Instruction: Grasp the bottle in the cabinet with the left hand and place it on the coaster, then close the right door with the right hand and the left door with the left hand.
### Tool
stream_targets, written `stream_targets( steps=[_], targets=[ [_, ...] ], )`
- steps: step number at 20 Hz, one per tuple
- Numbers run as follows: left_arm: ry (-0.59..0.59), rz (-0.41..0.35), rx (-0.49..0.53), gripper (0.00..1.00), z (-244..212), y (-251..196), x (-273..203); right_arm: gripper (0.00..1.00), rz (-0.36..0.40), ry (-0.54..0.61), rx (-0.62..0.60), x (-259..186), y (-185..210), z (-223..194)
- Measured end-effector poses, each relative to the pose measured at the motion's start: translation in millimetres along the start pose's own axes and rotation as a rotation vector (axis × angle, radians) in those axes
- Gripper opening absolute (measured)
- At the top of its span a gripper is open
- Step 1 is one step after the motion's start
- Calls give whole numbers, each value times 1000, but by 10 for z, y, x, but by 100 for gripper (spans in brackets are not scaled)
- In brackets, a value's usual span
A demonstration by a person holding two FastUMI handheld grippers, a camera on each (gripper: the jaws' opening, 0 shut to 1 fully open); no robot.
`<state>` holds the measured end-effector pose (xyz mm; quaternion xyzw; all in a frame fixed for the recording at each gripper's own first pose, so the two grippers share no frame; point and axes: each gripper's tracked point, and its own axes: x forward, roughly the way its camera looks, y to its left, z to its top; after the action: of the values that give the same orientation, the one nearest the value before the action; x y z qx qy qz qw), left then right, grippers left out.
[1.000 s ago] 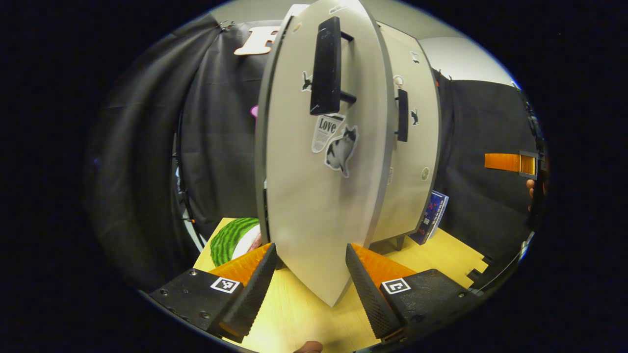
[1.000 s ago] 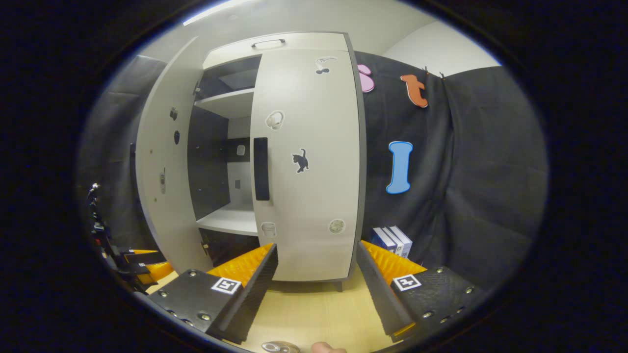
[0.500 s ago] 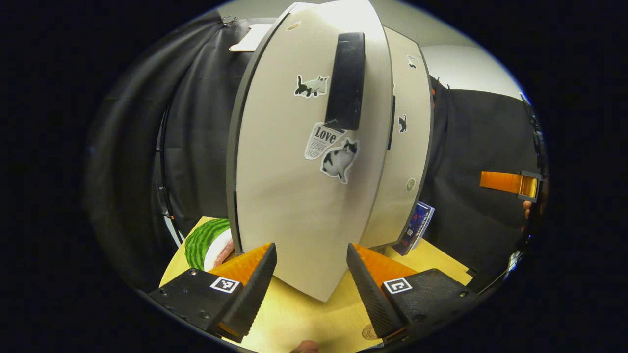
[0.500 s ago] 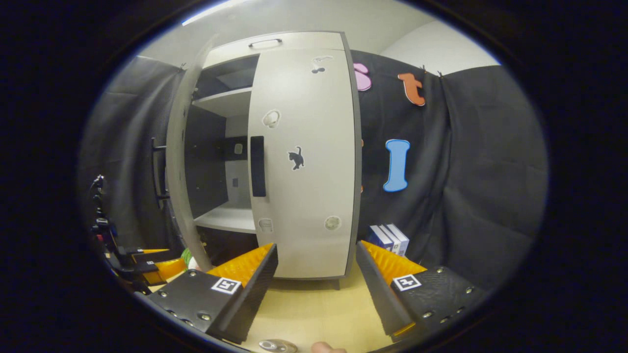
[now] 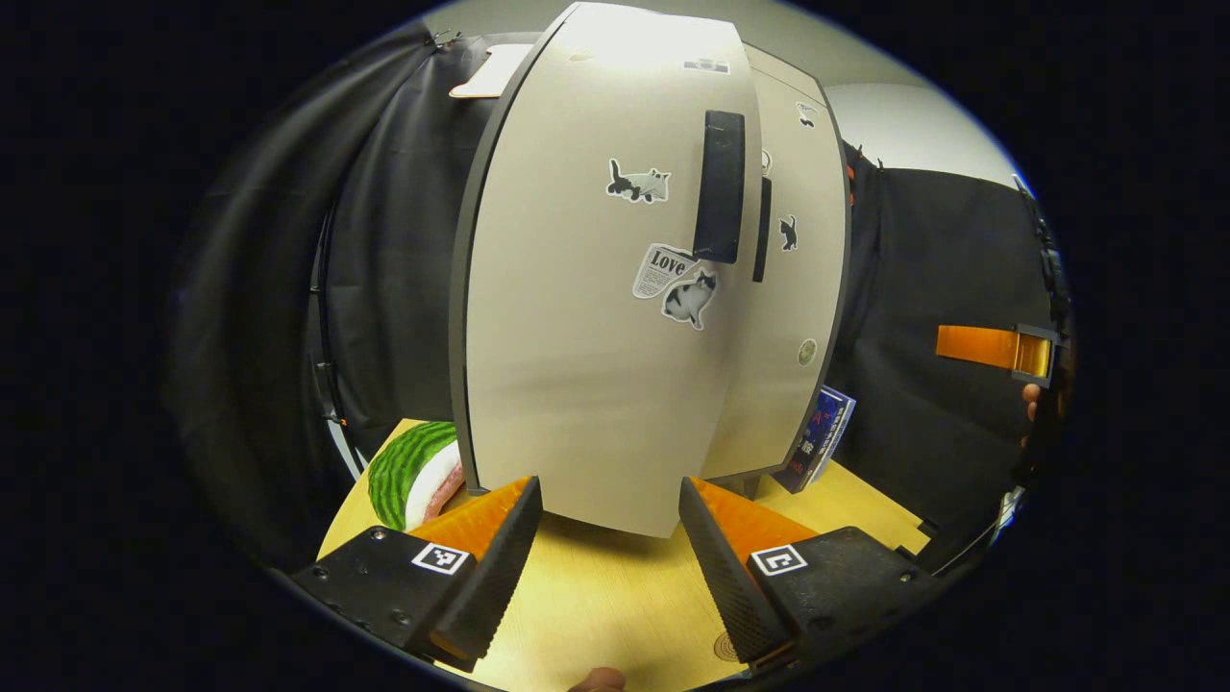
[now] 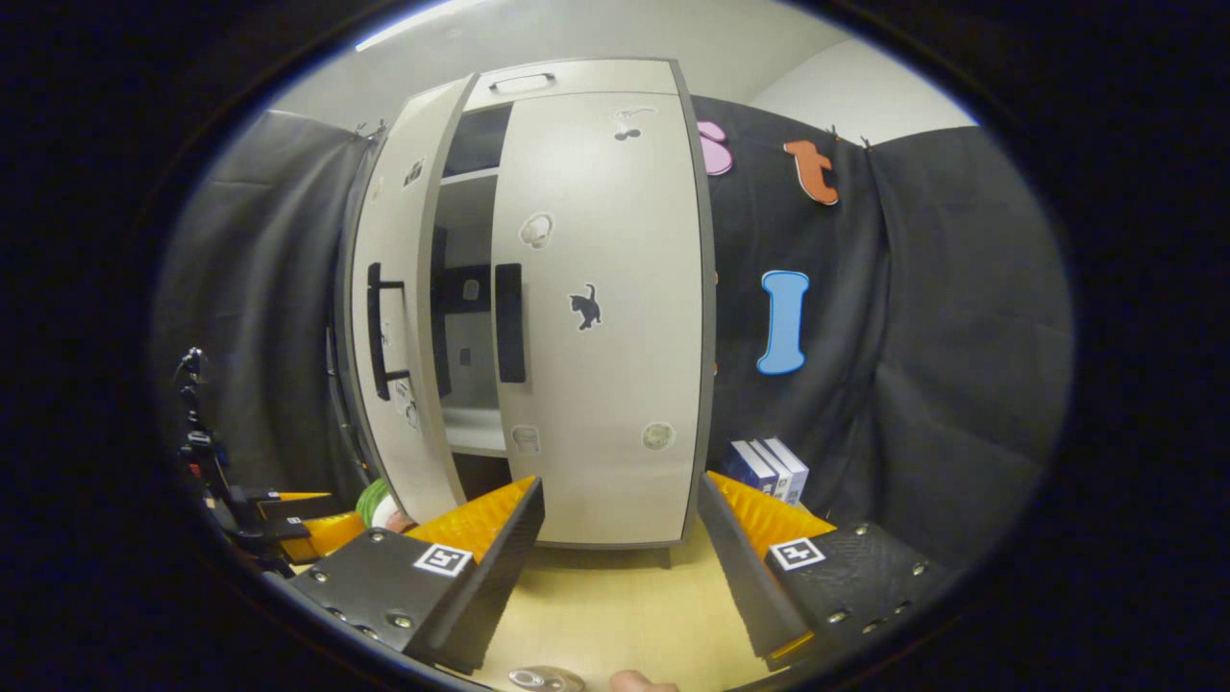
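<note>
The left gripper (image 5: 607,538) is held low over the table (image 5: 596,605), pointing at the face of the left door (image 5: 577,365), whose lower edge sits just beyond and between the fingertips. Its fingers are spread wide and hold nothing; whether a tip touches the door cannot be told. Above the fingers the door carries a black handle (image 5: 721,200), 2 cat stickers and a paper scrap reading "Love" (image 5: 663,269). A watermelon slice (image 5: 408,471) lies past the left finger; books (image 5: 819,437) stand beyond the right one. The right gripper (image 6: 620,538) hovers low before the right door (image 6: 605,317), which lies flush on the cabinet (image 6: 577,77); its fingers are wide apart and empty. The left door (image 6: 399,317) stands slightly ajar, a gap showing shelves. The left gripper (image 6: 279,514) appears far left. The bottle and coaster cannot be made out clearly.
</note>
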<state>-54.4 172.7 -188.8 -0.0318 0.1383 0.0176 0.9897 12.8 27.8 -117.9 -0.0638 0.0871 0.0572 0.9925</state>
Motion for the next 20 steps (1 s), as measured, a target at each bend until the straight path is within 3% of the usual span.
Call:
stream_targets(
  steps=[10,13,15,16,19,20],
  targets=[
    [5,-26,26,91,-10,-16,-16,94,-2,12,2,30,-17,-51],
    [4,-21,31,91,-3,-14,-15,100,1,13,2,35,-9,-58],
    [0,-9,26,91,19,-13,-14,100,2,9,1,37,-7,-41],
    [-8,-3,21,92,42,-12,-15,94,1,4,1,39,-11,-17],
    [-43,6,19,92,326,-90,-57,93,2,-24,17,52,-25,140],
    [-64,12,26,87,539,-146,-35,97,7,-42,27,58,-31,237]
  ],
)
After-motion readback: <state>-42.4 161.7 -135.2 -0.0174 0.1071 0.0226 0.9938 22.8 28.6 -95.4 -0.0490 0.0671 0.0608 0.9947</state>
